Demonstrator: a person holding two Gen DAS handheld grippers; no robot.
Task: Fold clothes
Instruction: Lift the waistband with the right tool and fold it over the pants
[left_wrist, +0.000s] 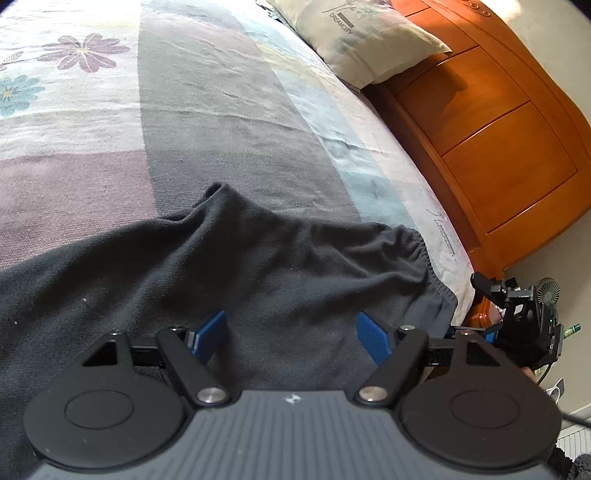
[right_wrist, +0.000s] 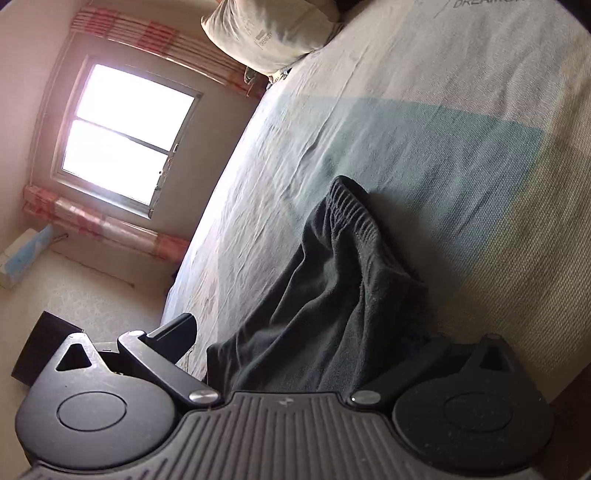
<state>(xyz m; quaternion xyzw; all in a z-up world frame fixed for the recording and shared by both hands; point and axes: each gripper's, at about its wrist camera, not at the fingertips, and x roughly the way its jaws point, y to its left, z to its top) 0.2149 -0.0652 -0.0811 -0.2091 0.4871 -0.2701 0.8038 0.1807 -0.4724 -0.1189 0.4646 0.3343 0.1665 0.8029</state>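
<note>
The pillow (left_wrist: 364, 40) bears the one clear text — "DREAMCITY" in dark capitals, under a thin scrawled flourish and beside a small grey bar. On the bedsheet (left_wrist: 369, 147), well down from the pillow along the bed's edge, a similar grey print shows, too faint to read. In the right wrist view the sheet's top corner, beside the pillow, carries cropped letters — "DREAM…".

One dark garment (left_wrist: 221, 266), one pillow (left_wrist: 362, 40), one bed (left_wrist: 207, 110), two grippers, one window (right_wrist: 125, 136).
</note>
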